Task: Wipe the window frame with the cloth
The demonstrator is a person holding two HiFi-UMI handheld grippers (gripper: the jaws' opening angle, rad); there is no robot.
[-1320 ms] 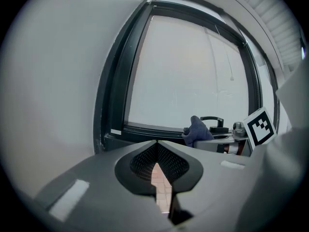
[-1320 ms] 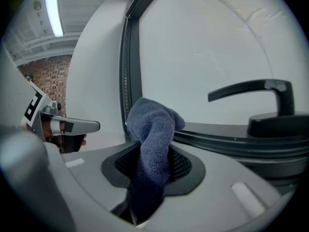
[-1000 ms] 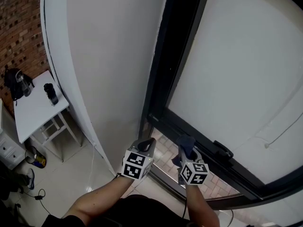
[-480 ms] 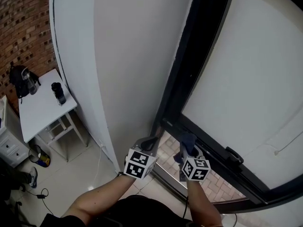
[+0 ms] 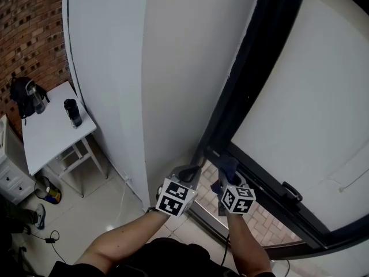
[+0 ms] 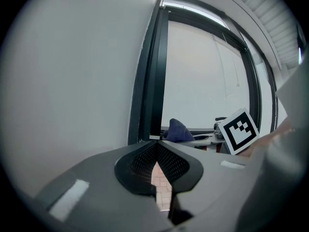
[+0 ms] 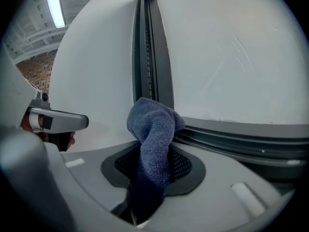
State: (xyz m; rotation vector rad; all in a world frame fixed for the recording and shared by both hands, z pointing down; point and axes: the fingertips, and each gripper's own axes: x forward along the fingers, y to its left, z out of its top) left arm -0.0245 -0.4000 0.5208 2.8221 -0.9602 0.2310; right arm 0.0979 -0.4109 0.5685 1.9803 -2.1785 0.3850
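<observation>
A dark blue cloth (image 7: 153,134) is bunched between the jaws of my right gripper (image 7: 153,164), which is shut on it. The cloth (image 5: 227,167) sits close to the lower left corner of the black window frame (image 5: 253,79); its bottom rail (image 7: 241,139) runs off to the right. My left gripper (image 6: 158,148) is shut with nothing in it, its tips meeting, just left of the right gripper (image 5: 226,178). In the left gripper view the cloth (image 6: 177,131) shows in front of the frame (image 6: 153,81). The left gripper (image 5: 188,173) hangs by the white wall.
A white wall (image 5: 144,68) stands left of the frame. Frosted glass (image 5: 311,91) fills the window, with a black handle (image 5: 292,191) on the bottom rail. Far below at left, a white table (image 5: 49,133) carries a dark bottle (image 5: 72,112) and a bag (image 5: 26,97). Brick paving (image 5: 253,221) shows below.
The head view has swung, so the frame and both grippers sit further right in the picture. Both grippers have edged closer to the frame's lower corner. The cloth stays held.
</observation>
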